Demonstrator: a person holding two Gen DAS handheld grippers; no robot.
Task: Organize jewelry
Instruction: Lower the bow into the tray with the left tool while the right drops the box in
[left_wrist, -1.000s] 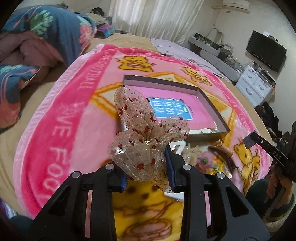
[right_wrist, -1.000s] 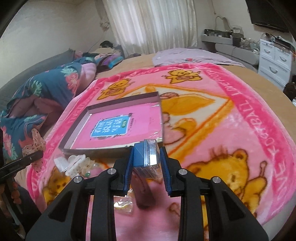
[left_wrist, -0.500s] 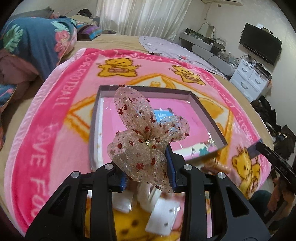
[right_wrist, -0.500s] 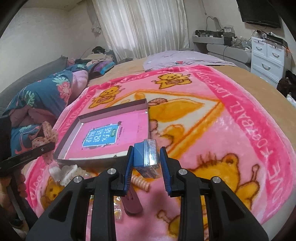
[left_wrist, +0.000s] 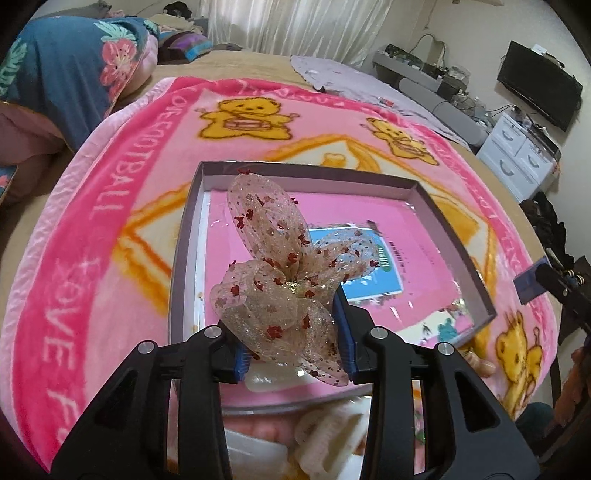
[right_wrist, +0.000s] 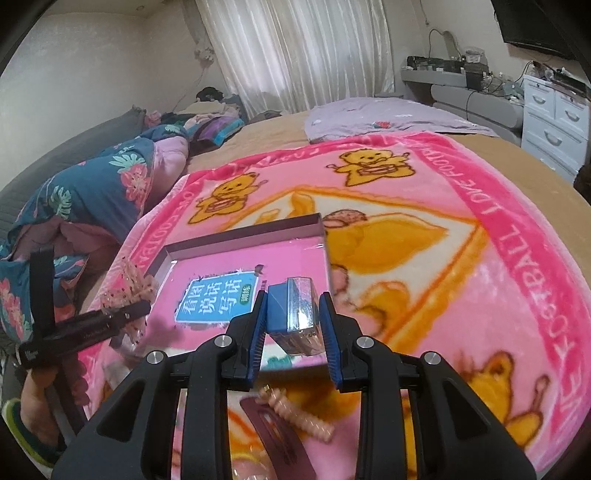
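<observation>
- Gripping a sheer gold hair bow (left_wrist: 288, 295) dotted with red flecks, the left tongs (left_wrist: 291, 354) are closed on its lower loops; the bow is raised above the near end of the shallow grey box (left_wrist: 417, 186).
- Right tongs (right_wrist: 293, 330) are clamped on a small clear case with a blue insert (right_wrist: 293, 308), held in the air over the near right corner of the box (right_wrist: 243, 230).
- The box lies open on a pink teddy-bear blanket (right_wrist: 480, 295) spread over the bed; a pink booklet with a blue label (right_wrist: 216, 297) covers its floor.
- On the blanket just before the box, seen under the right tongs: a dark maroon hair clip (right_wrist: 277, 439) and a peach spiral hair tie (right_wrist: 295, 415), touching or overlapping at one end.
- Under the left tongs, white items lie close together, among them a white claw clip (left_wrist: 328, 439); the others are too hidden to identify.
- From the right wrist view, the left tongs (right_wrist: 140, 306) with the bow (right_wrist: 129, 288) appear at the box's left side.
- A floral quilt (right_wrist: 92, 184) is heaped at the bed's far left; a white drawer unit (right_wrist: 554, 110) stands by the right wall.
</observation>
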